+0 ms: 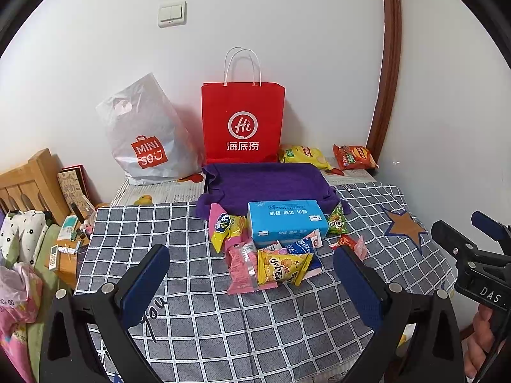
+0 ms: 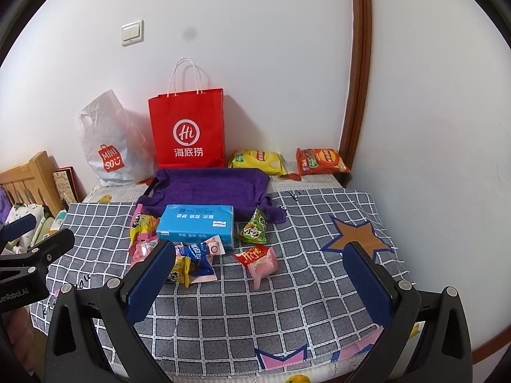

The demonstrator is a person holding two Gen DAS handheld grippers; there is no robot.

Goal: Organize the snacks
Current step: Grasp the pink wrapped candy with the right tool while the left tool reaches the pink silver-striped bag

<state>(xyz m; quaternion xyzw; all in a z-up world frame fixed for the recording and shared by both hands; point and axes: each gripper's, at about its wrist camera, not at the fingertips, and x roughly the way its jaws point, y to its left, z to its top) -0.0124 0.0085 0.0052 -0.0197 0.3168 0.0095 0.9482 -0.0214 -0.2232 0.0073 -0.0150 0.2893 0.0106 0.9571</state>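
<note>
Grey checked tablecloth (image 2: 287,303) carries a heap of small crinkly foil snack packets (image 1: 274,265) against a blue tissue pack (image 1: 287,223). Left gripper (image 1: 252,284) and right gripper (image 2: 258,274): jaws apart, empty. Packets likely light, slippery, crushable; pinch sealed edges.

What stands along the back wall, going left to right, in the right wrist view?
MINISO plastic bag → red Haidilao paper bag → yellow chip bag → orange chip bag.
</note>
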